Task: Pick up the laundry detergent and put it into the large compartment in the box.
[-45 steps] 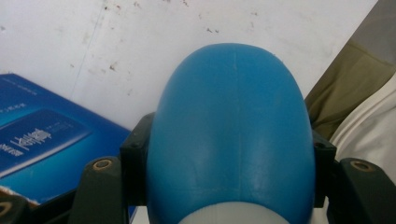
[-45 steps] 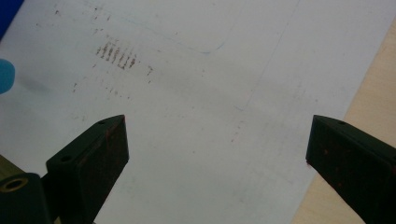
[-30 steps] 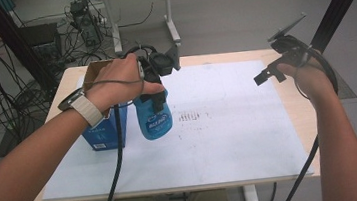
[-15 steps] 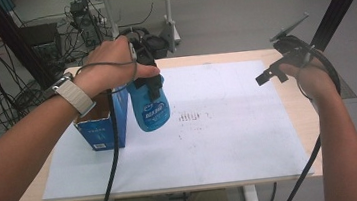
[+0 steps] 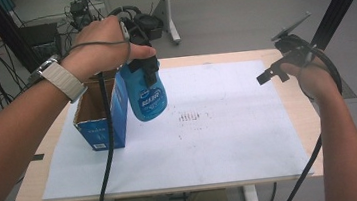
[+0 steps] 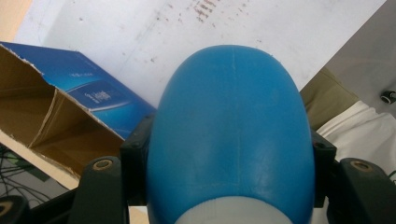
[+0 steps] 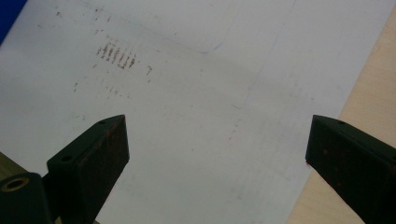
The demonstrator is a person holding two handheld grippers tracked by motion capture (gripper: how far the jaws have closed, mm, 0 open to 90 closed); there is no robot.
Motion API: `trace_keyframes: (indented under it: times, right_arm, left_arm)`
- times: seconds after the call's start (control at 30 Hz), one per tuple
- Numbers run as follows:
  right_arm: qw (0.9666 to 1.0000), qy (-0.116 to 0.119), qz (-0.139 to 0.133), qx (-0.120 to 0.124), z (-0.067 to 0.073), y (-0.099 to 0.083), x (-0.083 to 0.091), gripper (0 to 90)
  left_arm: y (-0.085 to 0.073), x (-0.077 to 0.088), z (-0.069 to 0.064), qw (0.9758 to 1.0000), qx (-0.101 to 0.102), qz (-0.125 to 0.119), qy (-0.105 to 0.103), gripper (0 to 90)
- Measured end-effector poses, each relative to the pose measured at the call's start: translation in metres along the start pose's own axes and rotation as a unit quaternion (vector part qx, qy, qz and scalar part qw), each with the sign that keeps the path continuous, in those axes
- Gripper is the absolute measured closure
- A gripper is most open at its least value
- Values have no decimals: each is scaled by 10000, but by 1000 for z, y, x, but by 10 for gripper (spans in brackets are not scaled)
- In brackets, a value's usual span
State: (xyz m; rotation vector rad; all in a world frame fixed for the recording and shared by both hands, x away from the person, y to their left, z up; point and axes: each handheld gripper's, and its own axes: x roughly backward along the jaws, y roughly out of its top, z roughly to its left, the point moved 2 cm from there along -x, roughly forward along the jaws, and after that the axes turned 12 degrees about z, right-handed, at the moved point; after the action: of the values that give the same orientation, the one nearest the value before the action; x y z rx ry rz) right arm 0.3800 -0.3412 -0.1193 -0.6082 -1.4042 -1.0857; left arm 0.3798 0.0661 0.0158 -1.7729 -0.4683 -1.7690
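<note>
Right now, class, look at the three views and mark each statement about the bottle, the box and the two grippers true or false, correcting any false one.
1. The left gripper is shut on the blue bottle. True.
2. The blue bottle stands on the white sheet. False: it hangs in the air above the sheet, beside the box.
3. The blue cardboard box is open at the top. True: its brown inside shows.
4. The right gripper holds a cap. False: its jaws stand wide apart with nothing between them.
5. The box sits at the table's right edge. False: it stands on the left part of the sheet, by the left gripper.
</note>
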Motion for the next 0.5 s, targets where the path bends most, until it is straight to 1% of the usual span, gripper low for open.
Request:
trace_keyframes:
  times: [0.03,0.07,0.2,0.23,0.33,0.43,0.47,0.5]
  right_arm:
    - [10000,7,-4,-14,0,0,0,60]
    - [10000,7,-4,-14,0,0,0,60]
    - [10000,-3,-41,-17,0,-2,3,59]
    - [10000,-3,-41,-17,0,-2,3,59]
    - [10000,4,-45,-7,-1,-3,2,59]
    - [10000,19,-49,-8,-2,-3,0,58]
    - [10000,19,-49,-8,-2,-3,0,58]
    - [10000,39,-53,2,-2,-3,-1,58]
  left_arm:
    - [0,3,0,10000,9,9,4,383]
    - [0,3,0,10000,9,9,4,383]
    - [-2,13,4,9999,124,25,-79,383]
    - [-2,13,4,9999,124,25,-79,383]
    - [-4,18,4,9997,213,46,-81,383]
    - [-6,24,6,9991,386,71,-135,383]
    - [-6,24,6,9991,386,71,-135,383]
    - [-5,27,7,9988,446,113,-148,383]
